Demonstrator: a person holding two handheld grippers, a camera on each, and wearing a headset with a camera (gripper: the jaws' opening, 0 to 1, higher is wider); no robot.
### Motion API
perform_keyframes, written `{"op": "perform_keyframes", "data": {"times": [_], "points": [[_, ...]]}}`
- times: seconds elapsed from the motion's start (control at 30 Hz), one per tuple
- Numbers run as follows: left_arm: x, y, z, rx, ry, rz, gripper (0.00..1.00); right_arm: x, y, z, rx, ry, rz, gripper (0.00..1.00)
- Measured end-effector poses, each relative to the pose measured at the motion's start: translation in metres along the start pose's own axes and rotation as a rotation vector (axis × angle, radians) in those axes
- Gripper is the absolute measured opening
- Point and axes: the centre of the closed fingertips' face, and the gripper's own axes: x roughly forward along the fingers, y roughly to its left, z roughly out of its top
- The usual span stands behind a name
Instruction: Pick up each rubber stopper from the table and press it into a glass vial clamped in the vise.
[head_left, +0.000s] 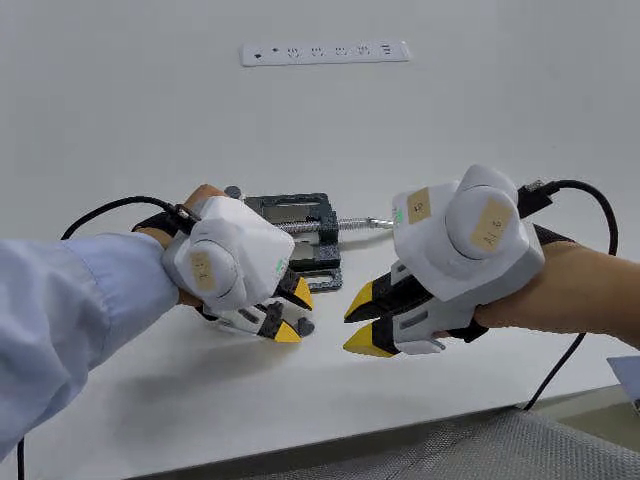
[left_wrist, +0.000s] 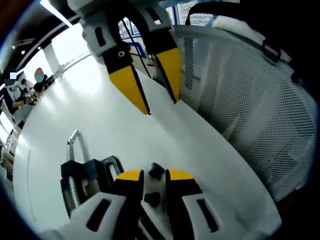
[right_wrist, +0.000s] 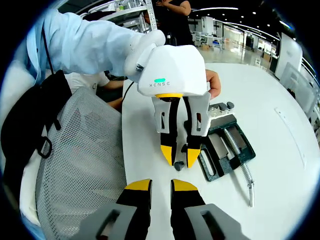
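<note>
A small dark rubber stopper (left_wrist: 156, 171) lies on the white table (head_left: 200, 390), just in front of the vise (head_left: 298, 232). My left gripper (head_left: 292, 313) is open, its yellow tips straddling the stopper (right_wrist: 178, 164) with a small gap on each side. My right gripper (head_left: 360, 322) hovers open and empty a short way to the right, pointing at the left gripper (right_wrist: 179, 155). In the left gripper view the right gripper (left_wrist: 160, 102) comes down from the top. Two more dark stoppers (right_wrist: 226, 106) sit beyond the vise (right_wrist: 225, 145).
The vise's screw handle (head_left: 365, 225) sticks out to the right. A power strip (head_left: 325, 52) is on the wall. A mesh chair back (right_wrist: 80, 165) stands at the table's near edge. Cables trail from both grippers. People stand in the background.
</note>
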Motion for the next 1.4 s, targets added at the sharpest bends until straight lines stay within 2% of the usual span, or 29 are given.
{"op": "perform_keyframes", "data": {"times": [0.13, 0.27, 0.43, 0.47, 0.53, 0.67, 0.77, 0.97, 1.07, 1.23, 1.4], "points": [[0.001, -0.001, -0.001, -0.002, 0.001, -0.004, 0.08, 0.000, -0.001, 0.001, -0.001, -0.002, -0.003, 0.11], [0.000, -0.002, -0.001, -0.021, -0.001, 0.007, 0.08, 0.000, -0.001, 0.001, -0.002, 0.001, -0.002, 0.11], [-0.001, -0.005, -0.001, -0.081, -0.016, 0.027, 0.08, 0.000, 0.000, 0.002, -0.005, -0.001, -0.002, 0.11], [-0.001, -0.007, 0.000, -0.115, -0.021, 0.036, 0.08, 0.001, 0.000, 0.001, -0.006, 0.000, -0.002, 0.11], [-0.002, -0.007, 0.000, -0.128, -0.024, 0.059, 0.08, 0.001, 0.000, 0.000, -0.008, 0.003, -0.004, 0.11], [-0.002, -0.007, -0.001, -0.202, -0.040, 0.127, 0.08, 0.001, 0.000, 0.001, -0.010, 0.003, -0.002, 0.10], [0.000, -0.011, 0.002, -0.244, -0.060, 0.141, 0.08, 0.002, 0.000, 0.000, -0.016, 0.005, -0.001, 0.10], [0.000, -0.009, 0.002, -0.358, -0.090, 0.214, 0.07, 0.006, 0.000, 0.000, -0.022, 0.012, -0.007, 0.10], [0.002, -0.010, 0.004, -0.385, -0.113, 0.236, 0.07, 0.009, -0.002, -0.002, -0.014, 0.017, -0.013, 0.09], [0.004, -0.011, 0.005, -0.389, -0.107, 0.272, 0.08, 0.011, 0.000, -0.005, -0.012, 0.023, -0.013, 0.09], [0.005, -0.014, 0.006, -0.379, -0.106, 0.267, 0.08, 0.010, -0.001, -0.006, -0.010, 0.023, -0.015, 0.08]]}}
